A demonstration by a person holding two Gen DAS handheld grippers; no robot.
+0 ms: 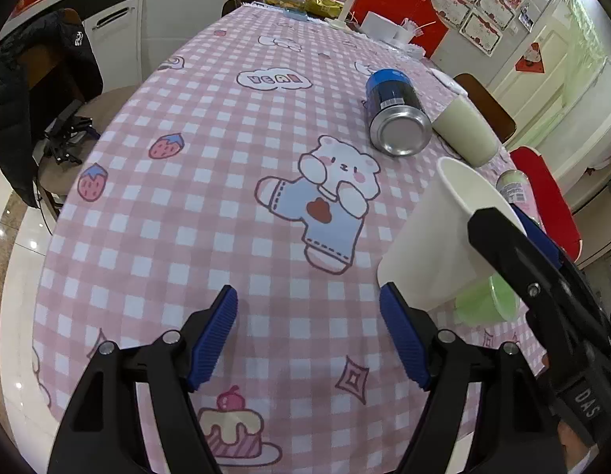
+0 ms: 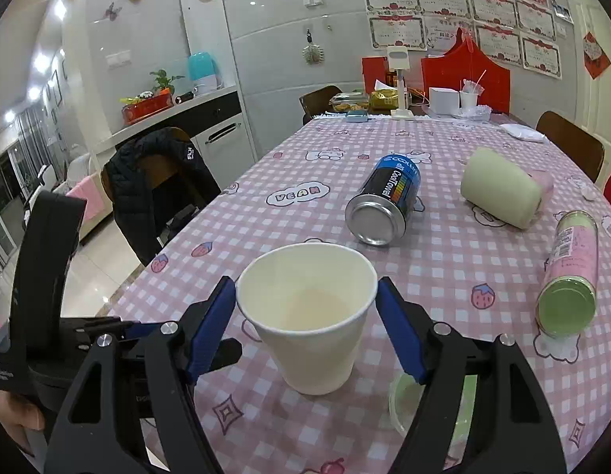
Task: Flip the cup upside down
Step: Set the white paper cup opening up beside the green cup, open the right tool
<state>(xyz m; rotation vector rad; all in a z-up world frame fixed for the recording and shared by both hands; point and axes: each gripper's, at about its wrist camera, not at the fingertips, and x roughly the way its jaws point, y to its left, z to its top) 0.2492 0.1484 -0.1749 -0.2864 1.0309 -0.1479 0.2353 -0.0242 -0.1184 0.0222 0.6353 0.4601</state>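
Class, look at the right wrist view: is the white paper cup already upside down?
No, the white paper cup stands with its open mouth up between the right gripper fingers.
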